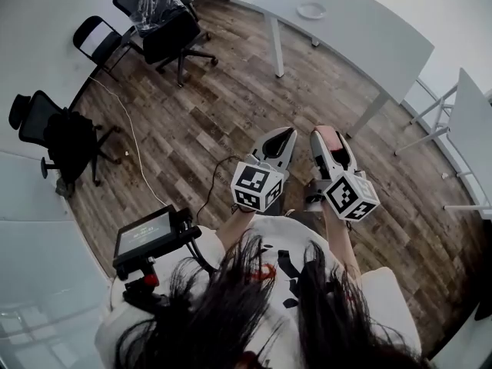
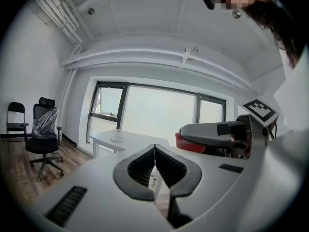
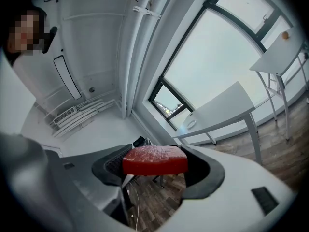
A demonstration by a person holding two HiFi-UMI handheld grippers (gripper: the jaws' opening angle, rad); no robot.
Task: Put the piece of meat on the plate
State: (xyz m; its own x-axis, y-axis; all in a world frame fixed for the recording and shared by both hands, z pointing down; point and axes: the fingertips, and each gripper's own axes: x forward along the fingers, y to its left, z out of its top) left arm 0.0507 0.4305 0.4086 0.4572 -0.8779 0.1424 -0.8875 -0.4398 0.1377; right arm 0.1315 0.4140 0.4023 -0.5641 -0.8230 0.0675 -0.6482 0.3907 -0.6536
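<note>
Red piece of meat (image 3: 154, 158) sits clamped in the right gripper (image 3: 156, 167), while the left gripper (image 2: 154, 151) has jaws pressed together.

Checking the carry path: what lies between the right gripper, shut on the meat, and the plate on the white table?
Head view: only bare wooden floor, then the table edge, between the right gripper with the meat and the plate.

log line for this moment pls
right gripper: shut on red slab of meat | left gripper: shut, empty | white round plate: on white table, away from grippers
</note>
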